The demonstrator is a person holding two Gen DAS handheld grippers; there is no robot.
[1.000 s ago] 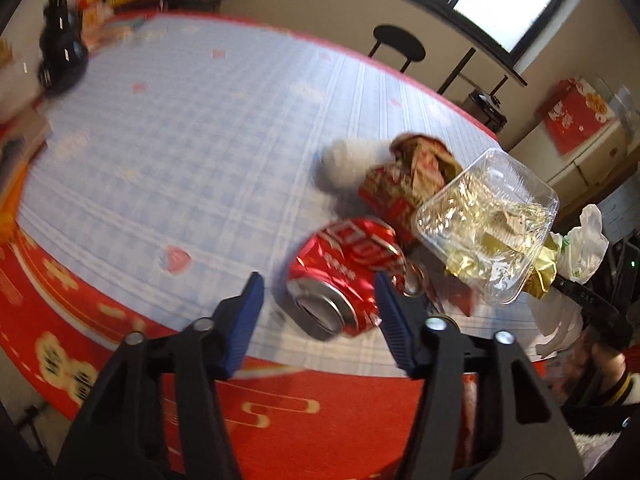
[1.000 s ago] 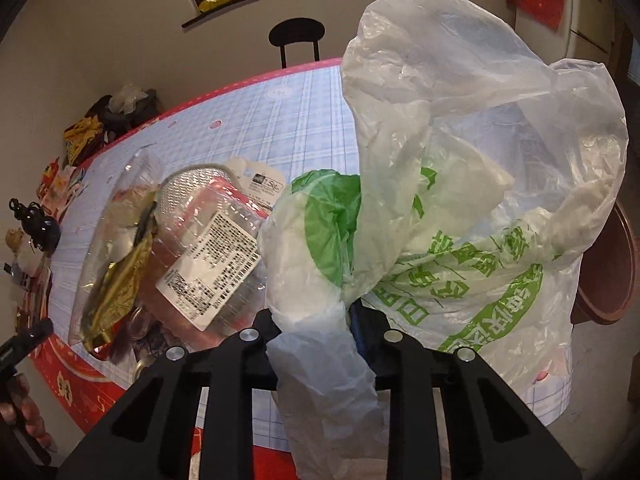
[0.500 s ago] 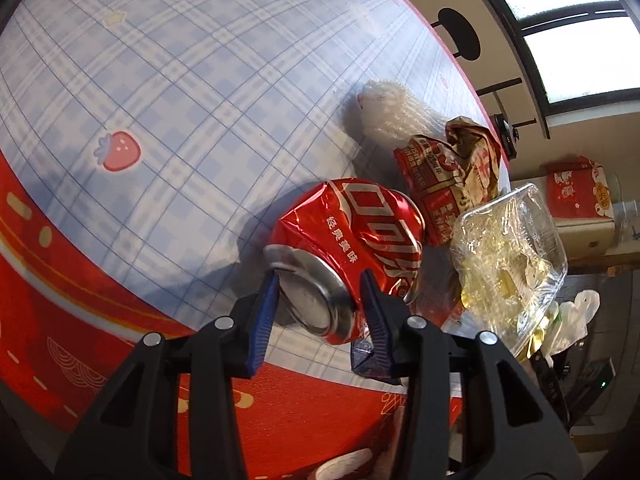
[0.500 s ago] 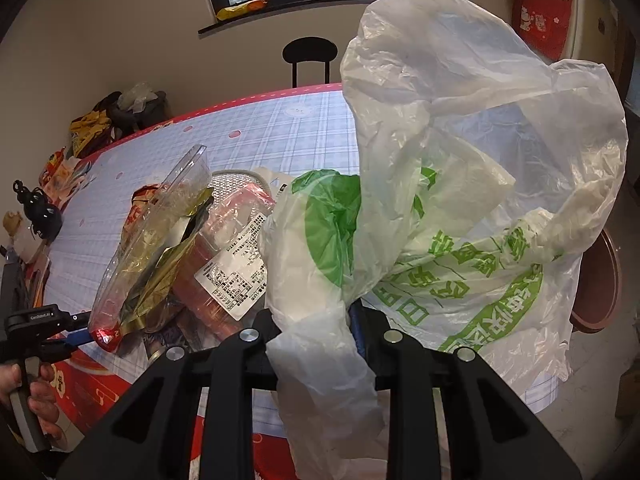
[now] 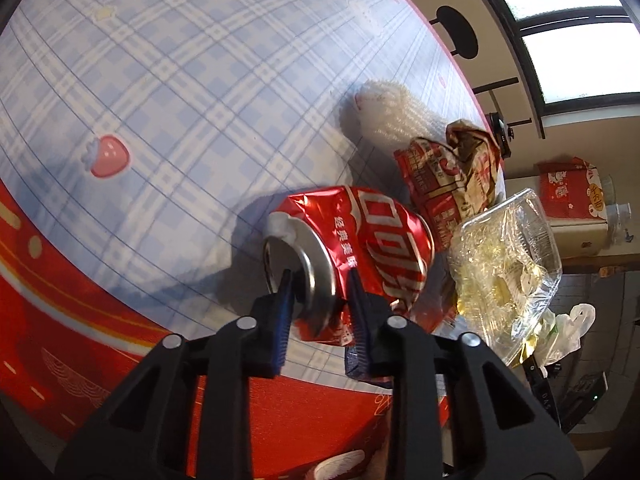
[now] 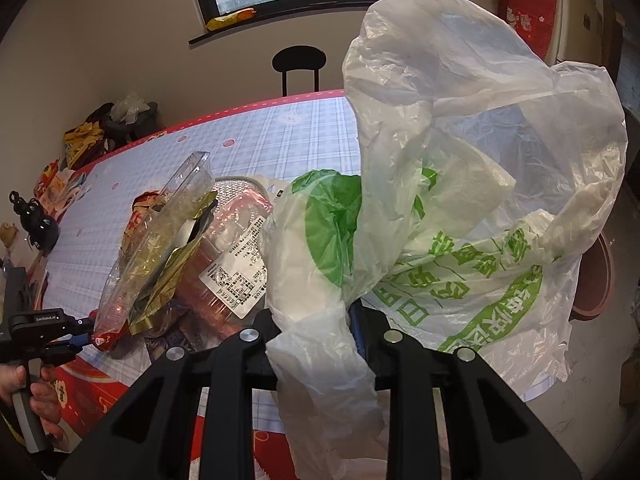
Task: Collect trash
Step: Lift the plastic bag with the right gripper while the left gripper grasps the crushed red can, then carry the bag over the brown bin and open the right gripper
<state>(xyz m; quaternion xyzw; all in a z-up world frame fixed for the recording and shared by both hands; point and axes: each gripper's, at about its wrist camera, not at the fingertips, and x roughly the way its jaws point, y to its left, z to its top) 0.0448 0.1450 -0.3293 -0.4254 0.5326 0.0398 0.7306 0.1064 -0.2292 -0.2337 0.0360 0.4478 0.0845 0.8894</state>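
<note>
1. The left tongs (image 5: pixel 318 280) are closing on the crushed red can (image 5: pixel 360 248), which lies between them at the bench (image 5: pixel 180 100) edge.
2. The right tongs (image 6: pixel 316 312) clamp the white plastic bag (image 6: pixel 460 200); the bag hides their tips.
3. Beyond the can, a clear tray (image 5: pixel 508 264) partly covers a crumpled wrapper (image 5: pixel 452 172).

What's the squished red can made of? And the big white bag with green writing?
The red can looks like thin painted metal: shiny, sharply creased, with a bare silvery end. The white bag looks like thin, soft plastic film: you can partly see through it, and it wrinkles and droops.
</note>
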